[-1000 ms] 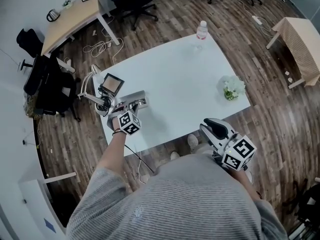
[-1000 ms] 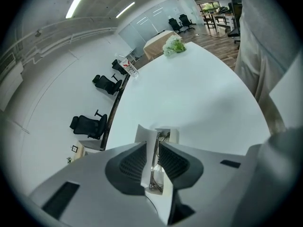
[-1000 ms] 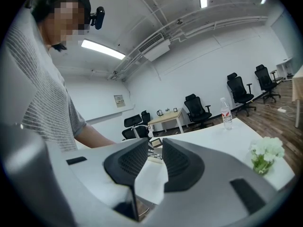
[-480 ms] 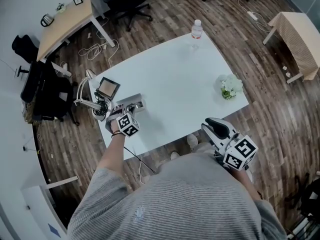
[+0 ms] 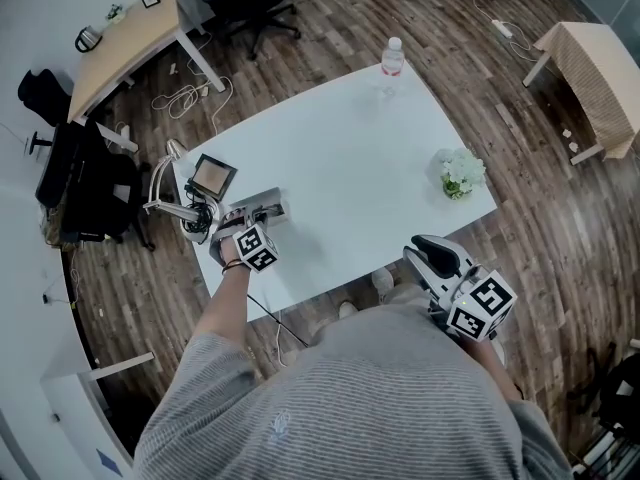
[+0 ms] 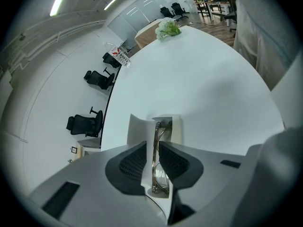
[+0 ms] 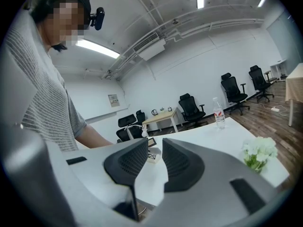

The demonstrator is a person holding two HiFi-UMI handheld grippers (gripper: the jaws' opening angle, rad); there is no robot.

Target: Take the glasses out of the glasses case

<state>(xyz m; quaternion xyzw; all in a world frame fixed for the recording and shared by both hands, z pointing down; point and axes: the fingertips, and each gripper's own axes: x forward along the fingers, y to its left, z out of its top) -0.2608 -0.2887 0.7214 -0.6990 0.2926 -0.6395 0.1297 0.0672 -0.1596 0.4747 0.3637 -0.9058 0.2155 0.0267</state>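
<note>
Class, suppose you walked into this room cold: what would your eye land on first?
The left gripper at the white table's near left corner, its fingers closed on the glasses standing in the open glasses case. Next, the right gripper held empty off the table's near edge, fingers slightly apart, and the white flowers near the table's right edge.

White rectangular tabletop (image 5: 350,148) stands on a dark wood-plank floor (image 5: 320,28). Left claw (image 5: 243,222) is at the near-left corner, tips at the open grey glasses case (image 5: 270,208). Right claw (image 5: 428,248) is off the near edge, well apart. A clear plastic water bottle (image 5: 392,58) stands at the far edge and a white flower posy (image 5: 461,173) at the right edge.
</note>
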